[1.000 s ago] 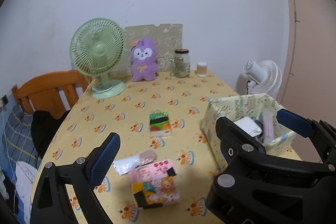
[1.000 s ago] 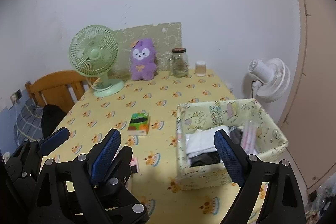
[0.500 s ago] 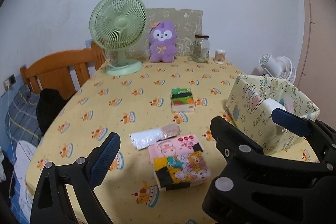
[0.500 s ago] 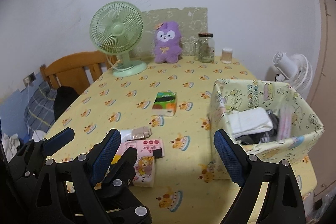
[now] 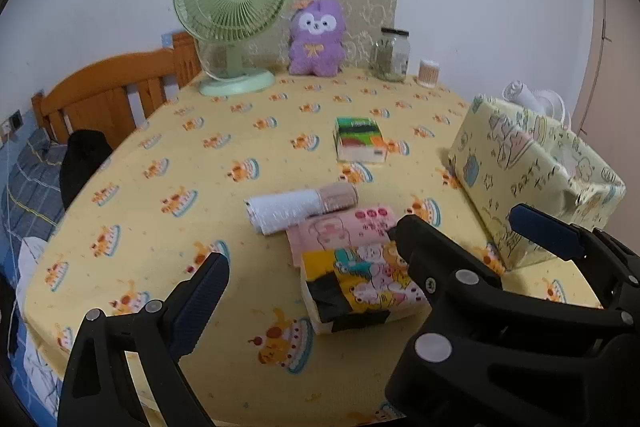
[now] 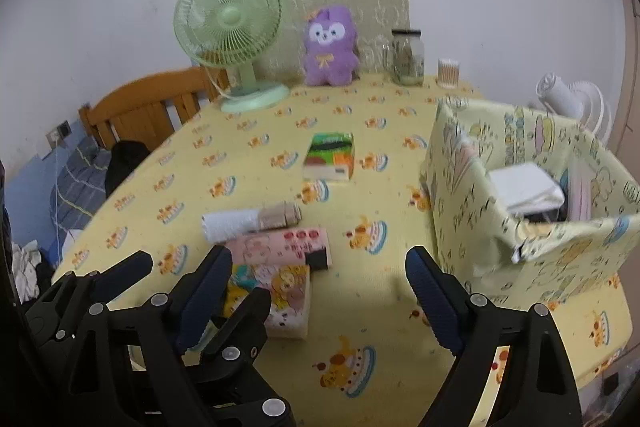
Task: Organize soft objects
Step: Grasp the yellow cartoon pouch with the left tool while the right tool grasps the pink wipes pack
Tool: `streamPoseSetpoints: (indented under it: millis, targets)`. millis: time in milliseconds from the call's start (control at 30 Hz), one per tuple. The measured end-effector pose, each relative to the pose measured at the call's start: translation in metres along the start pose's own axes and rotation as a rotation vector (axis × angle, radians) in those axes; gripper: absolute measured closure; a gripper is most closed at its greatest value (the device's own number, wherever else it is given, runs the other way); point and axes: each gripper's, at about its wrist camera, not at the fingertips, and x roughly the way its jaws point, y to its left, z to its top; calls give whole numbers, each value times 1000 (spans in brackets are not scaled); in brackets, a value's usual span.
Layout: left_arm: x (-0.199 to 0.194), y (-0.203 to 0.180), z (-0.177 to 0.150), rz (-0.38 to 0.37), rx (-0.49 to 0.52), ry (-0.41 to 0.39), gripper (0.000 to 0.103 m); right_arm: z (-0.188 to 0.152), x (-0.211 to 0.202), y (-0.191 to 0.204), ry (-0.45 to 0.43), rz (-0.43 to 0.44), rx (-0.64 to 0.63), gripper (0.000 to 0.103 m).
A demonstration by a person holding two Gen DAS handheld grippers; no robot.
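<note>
A cartoon-print tissue pack (image 5: pixel 360 287) (image 6: pixel 280 295) lies on the yellow tablecloth near the front, a pink pack (image 5: pixel 344 231) (image 6: pixel 280 245) behind it, then a white and beige roll (image 5: pixel 296 205) (image 6: pixel 248 219). A green tissue pack (image 5: pixel 360 139) (image 6: pixel 330 157) lies farther back. The yellow fabric box (image 5: pixel 532 179) (image 6: pixel 500 211) at the right holds folded white cloth (image 6: pixel 526 187). My left gripper (image 5: pixel 312 287) is open over the cartoon pack. My right gripper (image 6: pixel 320 287) is open, between the packs and the box. The right gripper also shows in the left wrist view (image 5: pixel 468 235).
A green desk fan (image 5: pixel 232 11), a purple plush (image 5: pixel 318 39), a glass jar (image 5: pixel 392 55) and a small cup (image 5: pixel 428 73) stand along the back wall. A wooden chair (image 5: pixel 116 95) is at the left. A white fan (image 6: pixel 572 103) stands behind the box.
Both grippers have come lower and nearer the table, so the packs and the box look larger. Both stay open and empty.
</note>
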Motion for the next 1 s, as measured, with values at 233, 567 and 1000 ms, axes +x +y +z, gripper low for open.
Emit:
streamPoseSetpoints:
  millis: [233, 567, 1000]
  targets:
    - [12, -6, -6, -29, 17, 34, 6, -9, 10, -8, 36, -22, 29, 16]
    - [24, -19, -12, -59, 12, 57, 4, -14, 17, -22, 66, -88, 57, 22]
    - [23, -8, -11, -15, 3, 67, 24, -15, 20, -13, 76, -54, 32, 22]
